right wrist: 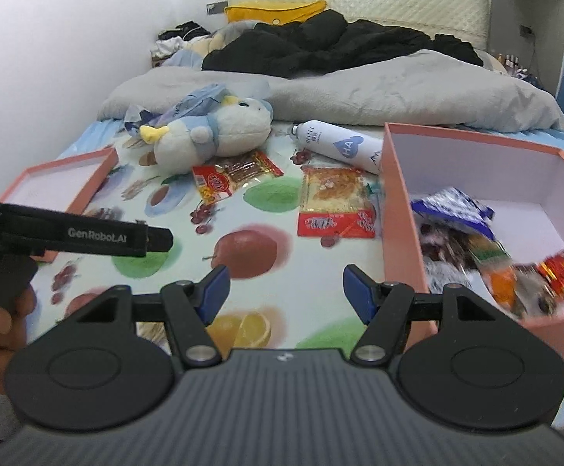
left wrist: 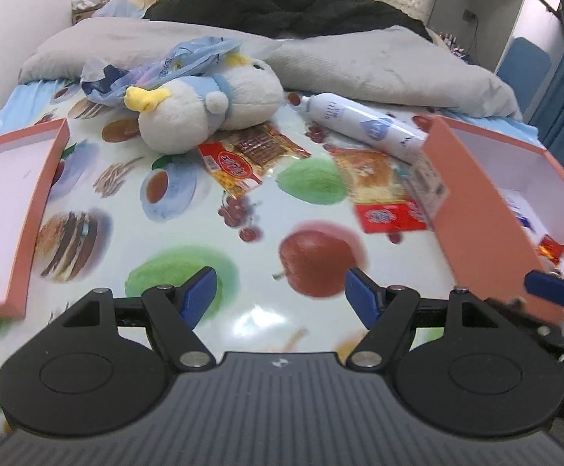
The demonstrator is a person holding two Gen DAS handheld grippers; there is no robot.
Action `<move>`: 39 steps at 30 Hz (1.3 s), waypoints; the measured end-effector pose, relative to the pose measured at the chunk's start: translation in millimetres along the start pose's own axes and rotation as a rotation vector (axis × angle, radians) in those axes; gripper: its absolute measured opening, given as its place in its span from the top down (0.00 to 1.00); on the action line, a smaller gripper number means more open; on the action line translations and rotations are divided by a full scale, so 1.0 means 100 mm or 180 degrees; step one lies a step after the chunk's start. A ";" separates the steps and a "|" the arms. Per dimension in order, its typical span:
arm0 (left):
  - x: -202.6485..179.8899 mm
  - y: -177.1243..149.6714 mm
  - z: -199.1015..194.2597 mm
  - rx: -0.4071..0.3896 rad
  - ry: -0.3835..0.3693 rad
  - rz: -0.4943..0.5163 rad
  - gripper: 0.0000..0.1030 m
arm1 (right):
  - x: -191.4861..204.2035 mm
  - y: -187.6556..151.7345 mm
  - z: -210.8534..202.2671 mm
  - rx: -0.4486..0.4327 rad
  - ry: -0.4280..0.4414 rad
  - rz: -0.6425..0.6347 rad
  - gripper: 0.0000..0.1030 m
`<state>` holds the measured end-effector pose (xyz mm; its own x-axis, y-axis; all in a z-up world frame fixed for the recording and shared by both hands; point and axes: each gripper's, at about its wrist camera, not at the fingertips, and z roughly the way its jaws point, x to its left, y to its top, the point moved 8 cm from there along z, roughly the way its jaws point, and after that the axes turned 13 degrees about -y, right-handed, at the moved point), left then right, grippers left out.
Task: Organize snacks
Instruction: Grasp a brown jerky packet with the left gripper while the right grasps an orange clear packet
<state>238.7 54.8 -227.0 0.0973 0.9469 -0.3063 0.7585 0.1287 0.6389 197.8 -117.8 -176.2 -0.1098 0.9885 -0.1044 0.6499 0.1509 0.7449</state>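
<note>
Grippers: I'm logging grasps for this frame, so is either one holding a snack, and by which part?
Nothing is held. The left gripper and right gripper are both open with empty jaws.

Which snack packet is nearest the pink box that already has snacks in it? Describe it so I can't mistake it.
Start at the pink box on the right. Just outside its left wall lies a clear packet showing golden pastry, with a red band at its near end. The other loose packet, by the plush toy, shows brown pieces.
</note>
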 end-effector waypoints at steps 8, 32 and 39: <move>0.31 0.37 0.80 0.0114 0.0000 0.0313 0.25 | 0.11 0.33 0.78 0.0121 -0.0082 -0.0051 0.35; 0.51 1.23 2.40 -0.0036 0.0091 0.1267 0.25 | 0.14 0.92 2.77 0.0689 -0.0602 -0.0232 0.36; 0.64 1.29 2.46 0.0014 -0.0050 0.0885 0.26 | 0.09 0.83 2.84 0.0777 -0.0560 -0.0146 0.34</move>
<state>501.8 59.2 -337.6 0.3122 0.9410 -0.1305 0.7040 -0.1369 0.6969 464.8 -92.8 -302.6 -0.0251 0.9645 -0.2628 0.8112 0.1733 0.5585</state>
